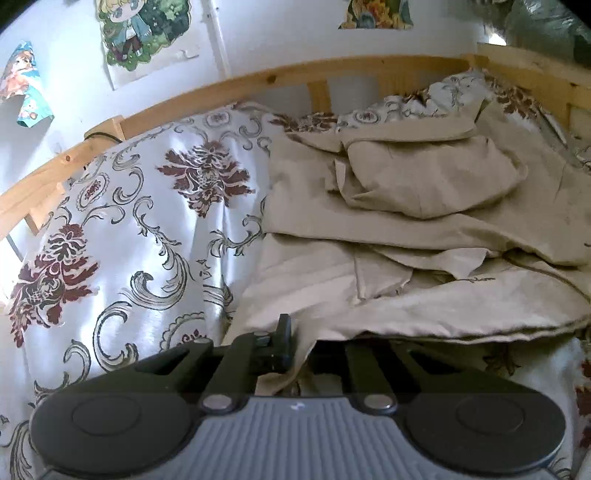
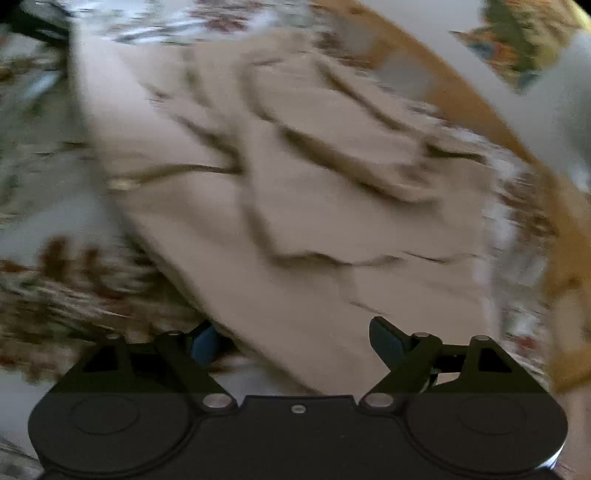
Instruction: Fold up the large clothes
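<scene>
Floral-covered bed (image 1: 122, 221) carries rumpled, perhaps half-folded beige garment (image 1: 424, 229).

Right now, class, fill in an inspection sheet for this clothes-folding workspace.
Surface: bed with patterned bedspread.
Job's things: beige garment, rumpled, partly folded.
Clutter: nothing seen.
Grippers: left gripper shut on the beige garment's near edge; right gripper open above the garment, view blurred.
Cables: dark cable on the wooden bed frame.
Surroundings: white wall with cartoon posters.
</scene>
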A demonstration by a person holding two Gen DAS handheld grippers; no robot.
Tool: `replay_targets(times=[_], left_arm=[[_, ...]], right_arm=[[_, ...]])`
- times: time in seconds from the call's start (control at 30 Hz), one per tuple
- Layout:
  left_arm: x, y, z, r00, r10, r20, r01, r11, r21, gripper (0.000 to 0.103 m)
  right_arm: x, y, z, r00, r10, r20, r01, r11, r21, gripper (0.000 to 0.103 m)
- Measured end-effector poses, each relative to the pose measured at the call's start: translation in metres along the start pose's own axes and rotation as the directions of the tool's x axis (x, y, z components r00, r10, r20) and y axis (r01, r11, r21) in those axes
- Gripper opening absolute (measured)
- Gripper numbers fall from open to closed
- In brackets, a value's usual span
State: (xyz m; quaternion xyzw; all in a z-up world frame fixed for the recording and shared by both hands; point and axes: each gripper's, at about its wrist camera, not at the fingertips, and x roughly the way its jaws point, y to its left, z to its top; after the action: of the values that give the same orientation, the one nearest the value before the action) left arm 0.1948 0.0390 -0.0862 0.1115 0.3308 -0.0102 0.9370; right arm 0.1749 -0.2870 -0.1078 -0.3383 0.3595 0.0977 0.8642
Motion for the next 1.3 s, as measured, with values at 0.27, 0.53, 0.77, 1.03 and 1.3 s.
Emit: replay_targets(times=[0.27, 0.53, 0.77, 1.03, 1.3], left_arm=[[-0.013, 0.002, -0.028, 0.999, -0.035, 0.024, 0.039, 0.981, -0.189, 0.007], [-0.067, 0.009, -0.033, 0.991, -0.070, 0.111, 0.092, 0.975, -0.201, 0.005], [-0.100, 0.059, -0.001, 0.983, -0.169, 0.076, 0.182, 0.953, -0.242, 0.005], [-0.033, 0.070, 0.147, 0.985, -0.113, -0.128, 0.091, 0.981, -0.170, 0.005], [0.115, 0.068, 0.181, 0.923, -0.179, -0.340, 0.064, 0.944, -0.323, 0.005]], right_arm=[[0.002, -0.026, -0.014, 0.999, -0.038, -0.038, 0.042, 0.993, 0.109, 0.005], [-0.041, -0.008, -0.010, 0.988, -0.126, 0.088, 0.130, 0.991, -0.042, 0.007], [-0.127, -0.018, -0.014, 0.960, -0.184, 0.213, 0.191, 0.982, -0.012, 0.006], [-0.071, -0.060, 0.045, 0.861, -0.391, 0.325, 0.393, 0.917, 0.063, 0.017], [-0.035, -0.134, 0.056, 0.806, -0.386, 0.450, 0.046, 0.798, 0.601, 0.084]])
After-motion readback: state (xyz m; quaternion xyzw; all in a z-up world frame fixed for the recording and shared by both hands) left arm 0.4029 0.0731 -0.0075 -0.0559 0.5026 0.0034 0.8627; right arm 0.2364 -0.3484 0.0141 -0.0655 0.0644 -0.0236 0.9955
